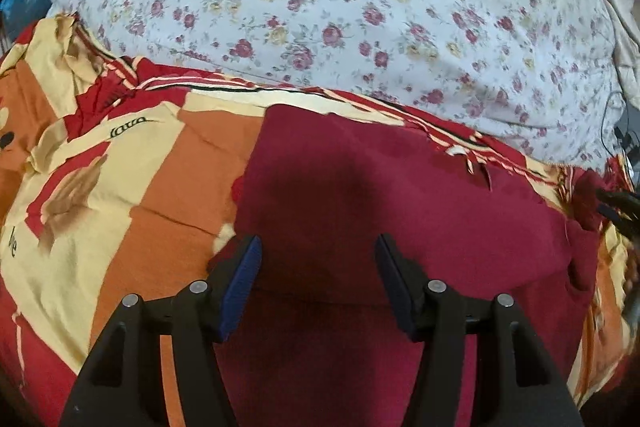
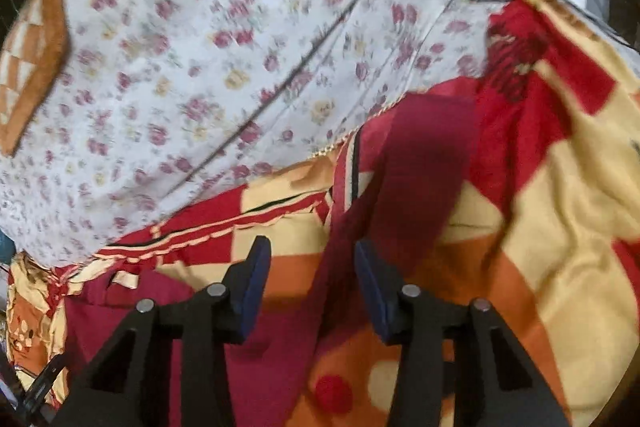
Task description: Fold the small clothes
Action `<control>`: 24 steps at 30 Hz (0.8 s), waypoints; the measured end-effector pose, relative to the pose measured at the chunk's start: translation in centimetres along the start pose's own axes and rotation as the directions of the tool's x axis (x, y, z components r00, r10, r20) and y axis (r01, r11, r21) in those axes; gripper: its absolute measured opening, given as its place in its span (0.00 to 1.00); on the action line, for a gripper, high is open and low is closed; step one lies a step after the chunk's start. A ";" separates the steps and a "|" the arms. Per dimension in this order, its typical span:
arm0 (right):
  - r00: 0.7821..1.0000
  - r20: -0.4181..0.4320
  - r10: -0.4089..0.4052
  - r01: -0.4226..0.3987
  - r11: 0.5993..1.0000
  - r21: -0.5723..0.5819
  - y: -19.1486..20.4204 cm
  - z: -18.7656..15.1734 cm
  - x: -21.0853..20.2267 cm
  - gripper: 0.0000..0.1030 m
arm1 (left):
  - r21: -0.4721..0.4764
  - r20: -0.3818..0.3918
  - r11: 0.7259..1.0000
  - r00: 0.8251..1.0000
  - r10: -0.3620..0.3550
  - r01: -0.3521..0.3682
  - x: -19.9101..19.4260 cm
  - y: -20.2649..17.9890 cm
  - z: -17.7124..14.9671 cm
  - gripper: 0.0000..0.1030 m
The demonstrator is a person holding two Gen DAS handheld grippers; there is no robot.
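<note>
— Maroon cloth, where did it lie?

— Straight ahead of my left gripper [image 1: 318, 247] and beneath it lay the maroon garment [image 1: 400, 195], spread on the patterned blanket [image 1: 120, 187]. Its jaws stood apart, empty.

— And the right?

— My right gripper [image 2: 313, 253] gaped over the garment's edge; the blurred view probably showed no contact.

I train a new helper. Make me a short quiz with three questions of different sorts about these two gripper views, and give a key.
1. True or false: the left gripper is shut on the dark red cloth garment.
2. What lies directly under the garment? A) white floral quilt B) red, orange and cream patterned bedsheet C) wooden floor
3. Fill in: the right gripper has its jaws ____.

Key: 1 false; 2 B; 3 open
</note>
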State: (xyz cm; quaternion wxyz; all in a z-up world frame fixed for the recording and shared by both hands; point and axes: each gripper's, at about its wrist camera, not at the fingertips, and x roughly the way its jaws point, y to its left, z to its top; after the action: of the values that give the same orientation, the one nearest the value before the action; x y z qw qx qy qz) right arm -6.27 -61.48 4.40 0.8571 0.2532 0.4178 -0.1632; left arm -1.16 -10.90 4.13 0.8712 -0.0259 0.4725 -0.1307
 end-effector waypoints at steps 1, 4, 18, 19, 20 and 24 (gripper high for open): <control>1.000 -0.016 -0.016 0.016 1.000 -0.006 0.2 0.2 1.2 0.45 | 0.011 -0.005 1.000 1.000 0.001 -0.001 0.1 -0.2 0.0 0.48; 0.988 -0.095 -0.122 0.119 0.992 -0.034 0.2 0.3 4.8 0.47 | 0.035 -0.025 0.999 1.000 0.005 -0.004 0.5 -0.6 -0.4 0.48; 0.904 0.092 0.418 -0.418 0.908 -0.014 2.4 -0.3 -6.2 0.06 | -0.062 0.012 0.997 0.999 -0.036 0.036 -1.1 1.2 0.4 0.48; 0.889 0.078 0.452 -0.447 0.892 -0.068 4.4 -0.6 -7.2 0.06 | -0.075 0.019 0.996 0.999 -0.041 0.042 -1.4 1.4 0.5 0.48; 0.880 0.065 0.471 -0.463 0.879 -0.111 5.8 -0.9 -7.9 0.06 | -0.087 0.023 0.995 0.999 -0.046 0.047 -1.7 1.7 0.6 0.48; 0.859 -0.049 0.509 -0.498 0.812 -0.303 13.9 -4.4 -8.5 0.06 | -0.106 0.029 0.993 0.998 -0.053 0.055 -2.6 2.3 0.7 0.48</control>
State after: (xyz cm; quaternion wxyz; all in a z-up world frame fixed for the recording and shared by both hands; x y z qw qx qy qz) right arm -7.33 -46.98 13.03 0.9053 0.2163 0.3411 0.1316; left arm -1.50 -8.06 6.24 0.8708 -0.0870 0.4666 -0.1283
